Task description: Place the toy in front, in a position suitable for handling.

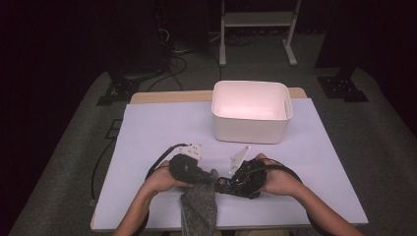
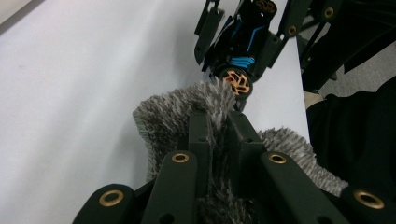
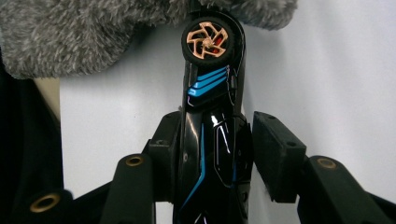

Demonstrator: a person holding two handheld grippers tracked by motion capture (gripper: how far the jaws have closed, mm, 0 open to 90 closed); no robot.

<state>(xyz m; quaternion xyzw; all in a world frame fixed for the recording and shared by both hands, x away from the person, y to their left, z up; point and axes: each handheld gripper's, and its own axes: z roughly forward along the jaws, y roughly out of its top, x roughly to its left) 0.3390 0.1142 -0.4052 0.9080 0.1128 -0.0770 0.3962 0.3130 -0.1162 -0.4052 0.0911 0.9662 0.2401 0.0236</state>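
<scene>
My left gripper (image 1: 210, 177) (image 2: 217, 125) is shut on a grey fuzzy cloth (image 1: 199, 209) (image 2: 163, 116). A fold of it is pinched between the jaws, and the rest hangs over the table's front edge. My right gripper (image 1: 227, 183) (image 3: 210, 140) is shut on a glossy black toy car (image 1: 231, 185) (image 3: 210, 88) with blue stripes and orange wheels, turned on its side between the pads. The two grippers face each other at the front middle of the table. The car's (image 2: 243, 46) wheel end reaches the edge of the cloth (image 3: 70, 32).
A white plastic bin (image 1: 248, 130) stands open at the back middle of the table, which is covered by a pale sheet (image 1: 157, 128). Both forearms come in over the front edge. Black cables trail off the left side, with dark stands behind the table.
</scene>
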